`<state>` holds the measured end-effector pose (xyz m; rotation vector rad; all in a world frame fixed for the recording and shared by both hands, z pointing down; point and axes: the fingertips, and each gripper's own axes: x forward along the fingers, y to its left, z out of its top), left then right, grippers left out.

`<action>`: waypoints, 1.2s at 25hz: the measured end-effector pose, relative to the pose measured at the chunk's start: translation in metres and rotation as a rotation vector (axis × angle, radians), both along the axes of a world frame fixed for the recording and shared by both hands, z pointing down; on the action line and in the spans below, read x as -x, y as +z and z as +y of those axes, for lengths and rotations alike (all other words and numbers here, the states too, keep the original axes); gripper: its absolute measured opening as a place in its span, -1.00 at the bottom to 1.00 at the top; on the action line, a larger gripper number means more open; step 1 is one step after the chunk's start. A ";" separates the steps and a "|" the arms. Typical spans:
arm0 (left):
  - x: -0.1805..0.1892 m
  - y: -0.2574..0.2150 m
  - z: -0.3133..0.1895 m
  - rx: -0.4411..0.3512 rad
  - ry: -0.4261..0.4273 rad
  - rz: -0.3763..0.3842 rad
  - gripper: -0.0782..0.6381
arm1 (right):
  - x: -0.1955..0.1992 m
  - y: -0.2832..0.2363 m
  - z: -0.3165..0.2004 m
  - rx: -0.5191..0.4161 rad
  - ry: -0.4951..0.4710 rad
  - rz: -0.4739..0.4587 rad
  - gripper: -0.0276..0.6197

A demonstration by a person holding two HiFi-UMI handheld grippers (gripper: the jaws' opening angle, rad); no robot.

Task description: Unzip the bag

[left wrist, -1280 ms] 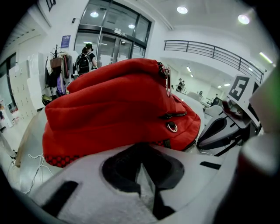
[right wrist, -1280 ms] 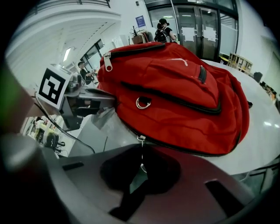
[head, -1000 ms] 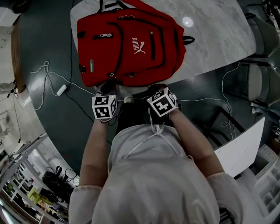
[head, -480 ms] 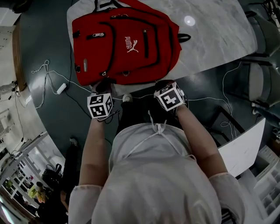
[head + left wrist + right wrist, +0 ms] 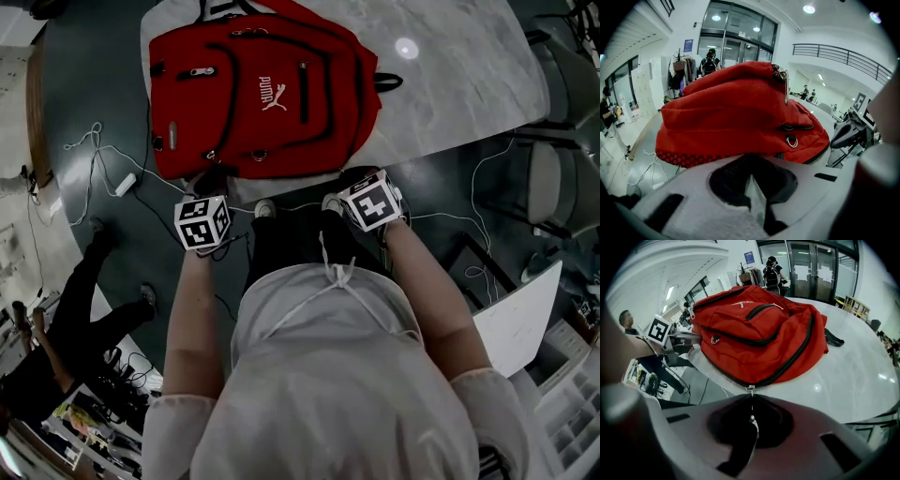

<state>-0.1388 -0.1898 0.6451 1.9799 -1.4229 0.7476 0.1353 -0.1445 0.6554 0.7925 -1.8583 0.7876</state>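
1. The red fabric backpack (image 5: 262,103), with black zips and a white logo (image 5: 273,94) on its front, is lying flat and front-up on the near left part of a white marble-patterned round table (image 5: 469,84). Its bottom edge is reaching the table's near rim, towards the person.
2. A small metal zipper pull (image 5: 750,389) is sitting on the black zip track (image 5: 787,364) that is running round the backpack's main compartment, at the edge nearest the right gripper. How far this zip is undone cannot be told.
3. The right gripper (image 5: 751,423) is clamping that zipper pull: its jaws are pressed together, and the pull's thin tab is running straight down from the slider into them.
4. The left gripper (image 5: 751,168) is pointing at the backpack's bottom edge, by the red-and-black mesh strip. Its jaws are drawn together at the tips and appear to be pinching the backpack there.
5. A silver D-ring (image 5: 791,141) is hanging on the backpack's side.
6. A black strap (image 5: 833,338) is trailing from the backpack's far side onto the tabletop.
7. The person wearing the camera, in a white top (image 5: 328,375), is standing at the table's edge.
8. White cables (image 5: 94,155) are lying on the dark floor (image 5: 450,187) to the left, and another person in dark clothes (image 5: 75,309) is standing at the lower left.
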 end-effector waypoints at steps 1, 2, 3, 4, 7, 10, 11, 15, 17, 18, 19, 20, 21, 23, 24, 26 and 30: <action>0.000 0.001 0.000 0.001 -0.004 0.001 -0.70 | -0.003 0.000 -0.001 -0.006 -0.003 0.006 -0.82; 0.000 0.001 0.000 0.002 -0.007 0.000 -0.70 | -0.007 0.001 -0.002 -0.013 -0.009 0.014 -0.82; 0.000 0.001 0.001 0.002 -0.010 -0.003 -0.70 | -0.010 0.000 -0.004 -0.019 -0.016 0.025 -0.82; 0.000 0.001 0.001 0.000 -0.012 -0.008 -0.70 | -0.014 -0.002 -0.006 -0.025 -0.023 0.037 -0.82; 0.000 0.000 0.000 -0.009 -0.022 -0.028 -0.70 | -0.024 -0.007 -0.018 -0.052 -0.044 0.057 -0.82; 0.000 0.000 0.000 -0.013 -0.035 -0.037 -0.70 | -0.031 -0.008 -0.024 -0.055 -0.048 0.060 -0.82; 0.000 0.000 0.001 -0.012 -0.038 -0.038 -0.70 | -0.032 -0.008 -0.024 -0.053 -0.045 0.060 -0.82; 0.000 0.002 0.001 -0.008 -0.045 -0.036 -0.70 | -0.045 -0.008 -0.037 -0.071 -0.051 0.093 -0.82; 0.000 0.002 0.001 -0.008 -0.047 -0.040 -0.70 | -0.053 -0.008 -0.046 -0.087 -0.058 0.117 -0.82; 0.000 0.002 0.001 -0.008 -0.049 -0.043 -0.70 | -0.055 -0.007 -0.048 -0.081 -0.048 0.114 -0.82; 0.000 0.002 0.001 -0.009 -0.051 -0.045 -0.70 | -0.055 -0.007 -0.049 -0.071 -0.038 0.108 -0.82; 0.000 0.002 0.002 -0.009 -0.053 -0.048 -0.70 | -0.055 -0.006 -0.049 -0.062 -0.030 0.104 -0.82; 0.000 0.002 0.002 -0.010 -0.055 -0.049 -0.70 | -0.054 -0.005 -0.048 -0.057 -0.026 0.103 -0.82; -0.001 0.002 0.002 -0.010 -0.057 -0.047 -0.69 | -0.054 -0.004 -0.049 -0.060 -0.025 0.109 -0.82; -0.001 0.002 0.001 -0.010 -0.058 -0.045 -0.70 | -0.055 -0.003 -0.049 -0.060 -0.016 0.105 -0.82; 0.000 0.002 0.000 -0.011 -0.059 -0.041 -0.70 | -0.057 0.000 -0.049 -0.054 0.022 0.086 -0.82; -0.001 0.004 0.001 -0.011 -0.064 -0.045 -0.70 | -0.061 0.001 -0.047 -0.051 0.108 0.088 -0.82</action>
